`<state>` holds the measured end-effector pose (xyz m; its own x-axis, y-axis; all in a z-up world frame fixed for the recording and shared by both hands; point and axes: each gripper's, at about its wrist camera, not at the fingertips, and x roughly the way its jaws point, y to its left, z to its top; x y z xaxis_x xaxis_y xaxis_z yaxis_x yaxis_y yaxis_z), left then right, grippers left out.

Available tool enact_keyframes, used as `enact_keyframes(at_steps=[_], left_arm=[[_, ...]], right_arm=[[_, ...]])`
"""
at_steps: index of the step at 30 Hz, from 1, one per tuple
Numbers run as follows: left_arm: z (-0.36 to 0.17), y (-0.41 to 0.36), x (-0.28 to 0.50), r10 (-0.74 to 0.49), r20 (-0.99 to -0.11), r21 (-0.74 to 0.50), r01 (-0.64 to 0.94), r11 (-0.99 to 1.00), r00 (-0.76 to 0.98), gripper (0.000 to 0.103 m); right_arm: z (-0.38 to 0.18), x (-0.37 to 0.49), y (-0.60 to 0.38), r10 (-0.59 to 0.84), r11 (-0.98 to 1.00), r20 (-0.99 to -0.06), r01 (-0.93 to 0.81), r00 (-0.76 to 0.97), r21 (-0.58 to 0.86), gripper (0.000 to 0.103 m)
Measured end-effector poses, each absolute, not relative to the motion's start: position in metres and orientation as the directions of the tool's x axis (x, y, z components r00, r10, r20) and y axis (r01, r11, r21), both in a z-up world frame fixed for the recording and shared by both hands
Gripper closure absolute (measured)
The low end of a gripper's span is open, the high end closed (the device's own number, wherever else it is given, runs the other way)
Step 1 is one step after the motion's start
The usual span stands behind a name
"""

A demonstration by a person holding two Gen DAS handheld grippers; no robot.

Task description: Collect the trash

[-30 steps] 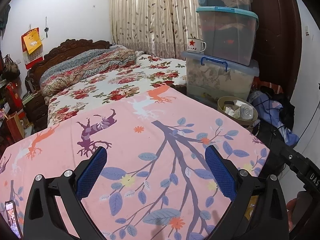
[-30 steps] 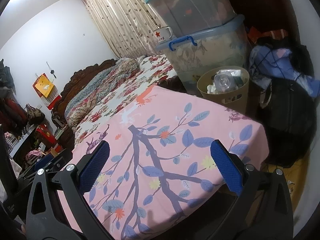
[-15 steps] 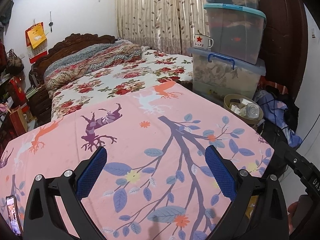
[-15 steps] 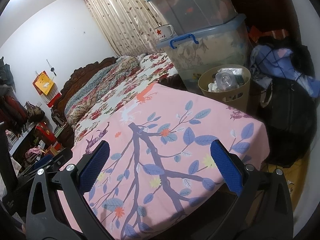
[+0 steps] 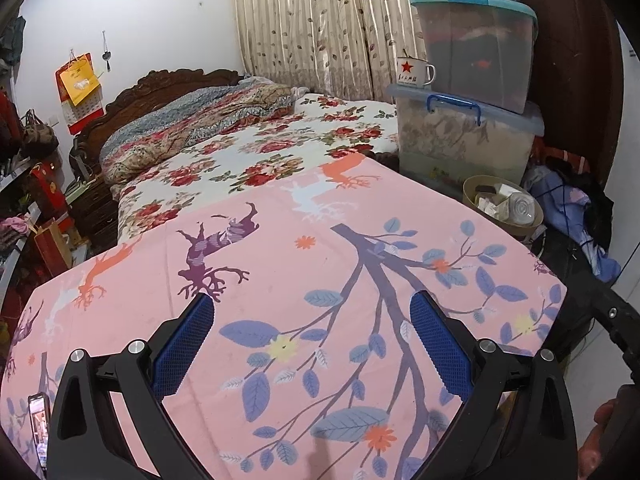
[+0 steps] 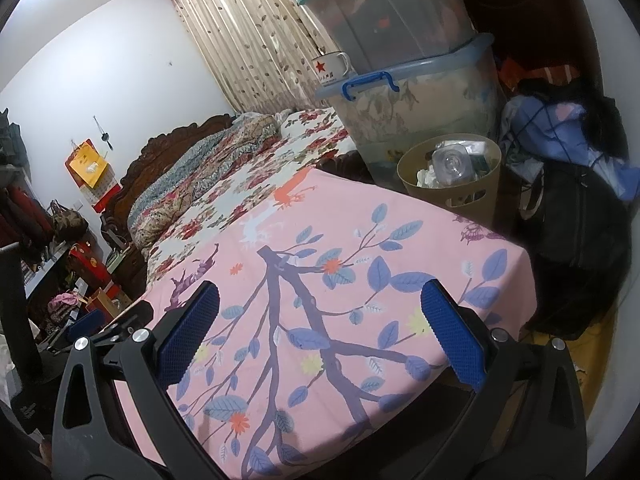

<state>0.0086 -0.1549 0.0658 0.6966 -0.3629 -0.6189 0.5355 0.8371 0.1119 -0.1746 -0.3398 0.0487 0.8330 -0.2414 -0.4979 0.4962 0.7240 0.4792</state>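
A tan waste basket stands on the floor past the far right corner of the pink cloth; it also shows in the right wrist view. It holds a clear plastic bottle and crumpled paper. My left gripper is open and empty above the pink tree-print cloth. My right gripper is open and empty above the same cloth, nearer the basket. No loose trash shows on the cloth.
Stacked clear storage bins with a white star mug stand behind the basket. A floral bed lies beyond the cloth. Dark bags and clothes crowd the floor at right. A phone lies at the cloth's near left.
Both views have shifted slightly, as the grippers rose or tilted a little. Both grippers stay open and empty; nothing on the cloth moved.
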Motion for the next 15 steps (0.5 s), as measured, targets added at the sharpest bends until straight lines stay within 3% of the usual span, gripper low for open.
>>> enact_keyframes(at_steps=[15], left_arm=[[0.0672, -0.1606, 0.0018, -0.376, -0.615, 0.110, 0.547, 0.830, 0.694, 0.008]], right_arm=[[0.0493, -0.1783, -0.3413, -0.257, 0.732, -0.477, 0.492, 0.840, 0.472, 0.003]])
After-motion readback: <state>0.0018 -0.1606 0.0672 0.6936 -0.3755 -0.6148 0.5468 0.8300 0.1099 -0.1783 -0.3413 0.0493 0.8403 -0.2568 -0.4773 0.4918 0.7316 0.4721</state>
